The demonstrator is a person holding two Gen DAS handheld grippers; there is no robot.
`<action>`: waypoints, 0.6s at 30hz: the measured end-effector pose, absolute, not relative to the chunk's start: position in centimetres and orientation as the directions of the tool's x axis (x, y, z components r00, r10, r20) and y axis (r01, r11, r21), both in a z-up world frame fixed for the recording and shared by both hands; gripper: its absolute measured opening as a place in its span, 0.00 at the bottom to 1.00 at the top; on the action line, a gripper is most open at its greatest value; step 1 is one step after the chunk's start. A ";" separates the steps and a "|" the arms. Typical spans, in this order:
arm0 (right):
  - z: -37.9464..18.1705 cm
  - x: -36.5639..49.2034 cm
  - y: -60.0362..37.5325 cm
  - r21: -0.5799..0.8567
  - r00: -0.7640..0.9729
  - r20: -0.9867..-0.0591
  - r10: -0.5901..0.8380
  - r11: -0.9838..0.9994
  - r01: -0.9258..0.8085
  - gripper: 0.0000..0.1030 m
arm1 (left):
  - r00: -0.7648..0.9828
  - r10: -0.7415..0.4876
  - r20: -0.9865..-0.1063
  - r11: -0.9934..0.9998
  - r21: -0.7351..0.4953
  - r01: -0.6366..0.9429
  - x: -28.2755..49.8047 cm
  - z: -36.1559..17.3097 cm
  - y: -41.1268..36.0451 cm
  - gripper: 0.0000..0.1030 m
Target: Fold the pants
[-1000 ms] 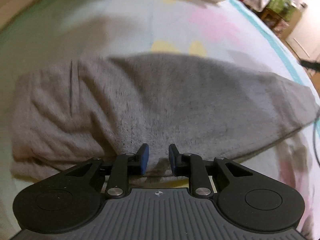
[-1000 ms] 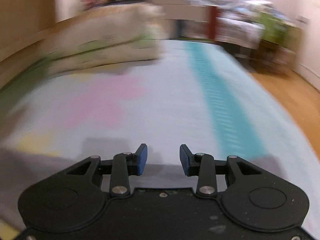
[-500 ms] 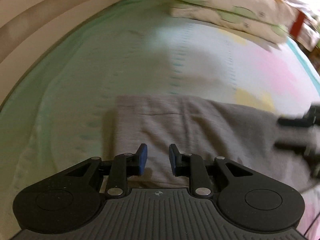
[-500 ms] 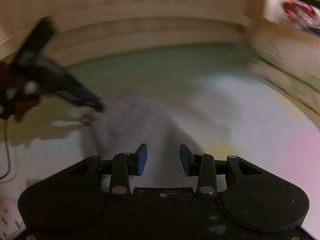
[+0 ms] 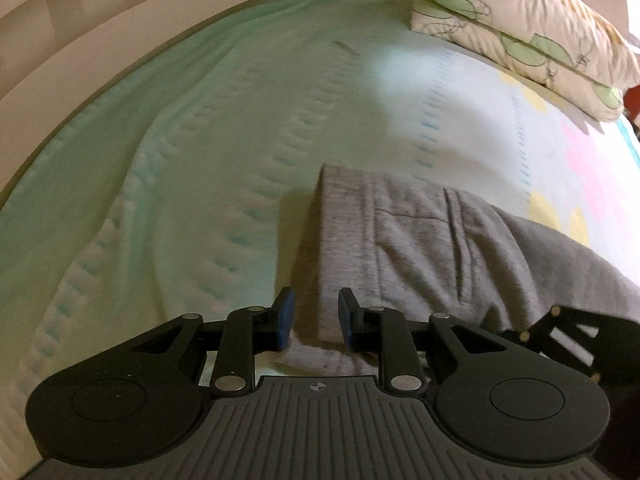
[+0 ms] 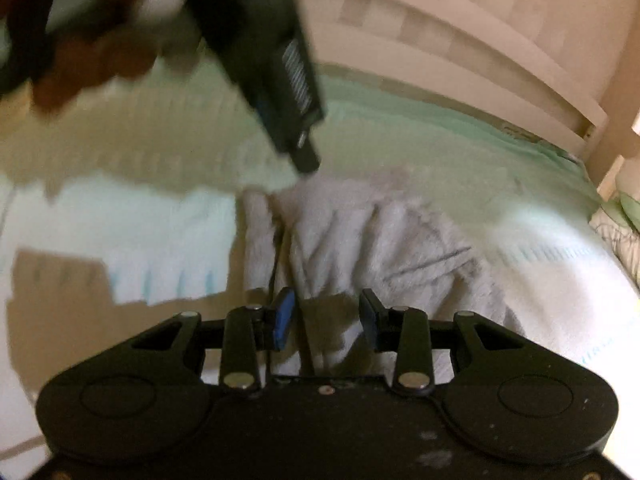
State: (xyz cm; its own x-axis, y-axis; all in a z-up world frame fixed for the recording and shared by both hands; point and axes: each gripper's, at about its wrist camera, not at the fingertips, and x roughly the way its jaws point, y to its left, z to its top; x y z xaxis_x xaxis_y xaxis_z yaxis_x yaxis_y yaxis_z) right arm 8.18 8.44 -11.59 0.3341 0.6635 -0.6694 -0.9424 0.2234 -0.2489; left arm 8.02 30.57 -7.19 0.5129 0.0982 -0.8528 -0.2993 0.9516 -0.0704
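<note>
The soft grey fleece pants point(image 5: 432, 248) are laid flat on the pale green and white quilted bed cover point(image 5: 192, 168), with the wide waistband end turned toward the wooden bed rail point(image 5: 60, 40). The left gripper point(image 5: 314, 322) is held low at the near corner of the waistband, with its blue-tipped fingers point(image 5: 283, 320) apart and nothing between them; this spot was likely picked so that the corner can be pinched and lifted. The right gripper point(image 6: 327, 322) is held low over the crumpled part of the pants point(image 6: 360, 232), and it too is kept apart and empty. In the right view the left gripper point(image 6: 280, 92) is seen blurred, close to the far edge of the cloth. A lot of bare cover is left beside the waistband for folding. The leaf-printed cream pillows point(image 5: 520, 24) are kept well apart from the pants.
</note>
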 end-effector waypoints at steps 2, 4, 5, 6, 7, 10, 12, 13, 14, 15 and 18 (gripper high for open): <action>-11.7 8.2 8.3 -0.289 0.357 -0.661 0.660 0.216 -0.933 0.35 | 0.515 0.105 -0.851 0.950 -0.068 -0.306 7.9 -7.1 30.8 0.23; -11.7 8.7 8.6 -0.270 0.356 -0.661 0.661 0.233 -0.934 0.20 | 0.516 0.109 -0.849 0.948 -0.069 -0.312 7.6 -7.0 30.9 0.23; -11.5 9.2 8.7 -0.238 0.346 -0.666 0.660 0.251 -0.938 0.05 | 0.517 0.110 -0.849 0.946 -0.069 -0.316 7.5 -6.9 30.9 0.23; -11.0 10.1 8.7 -0.166 0.319 -0.672 0.668 0.284 -0.944 0.05 | 0.519 0.112 -0.848 0.945 -0.069 -0.318 7.3 -6.6 31.0 0.23; -10.2 11.1 8.6 -0.081 0.293 -0.670 0.682 0.325 -0.942 0.05 | 0.523 0.115 -0.845 0.945 -0.069 -0.321 7.3 -6.4 31.0 0.23; -7.7 12.3 8.4 0.098 0.222 -0.610 0.761 0.350 -0.931 0.05 | 0.552 0.133 -0.823 0.945 -0.063 -0.321 7.1 -5.2 30.9 0.23; -7.6 11.9 9.1 0.119 0.197 -0.621 0.759 0.339 -0.933 0.05 | 0.569 0.148 -0.809 0.944 -0.056 -0.325 7.4 -4.6 30.7 0.23; -8.3 12.1 9.5 0.157 0.169 -0.647 0.743 0.347 -0.925 0.05 | 0.576 0.145 -0.805 0.944 -0.061 -0.323 7.7 -4.5 30.6 0.23; -9.2 12.3 9.6 0.184 0.154 -0.673 0.724 0.365 -0.913 0.06 | 0.581 0.137 -0.802 0.945 -0.069 -0.318 8.1 -4.4 30.3 0.23; -10.0 12.7 9.6 0.196 0.154 -0.691 0.706 0.389 -0.900 0.08 | 0.586 0.129 -0.800 0.947 -0.075 -0.311 8.6 -4.5 30.0 0.23; -10.1 14.7 7.3 0.335 0.111 -0.665 0.739 0.428 -0.839 0.13 | 0.602 0.081 -0.794 0.962 -0.097 -0.257 10.3 -4.8 28.2 0.23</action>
State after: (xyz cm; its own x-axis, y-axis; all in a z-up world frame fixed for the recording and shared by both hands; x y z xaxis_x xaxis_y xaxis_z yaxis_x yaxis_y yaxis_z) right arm 14.73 7.30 -10.13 0.1108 0.7386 -0.6650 -0.8392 0.4280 0.3354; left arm 10.30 28.20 -4.79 0.6024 0.0814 -0.7940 -0.2573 0.9615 -0.0966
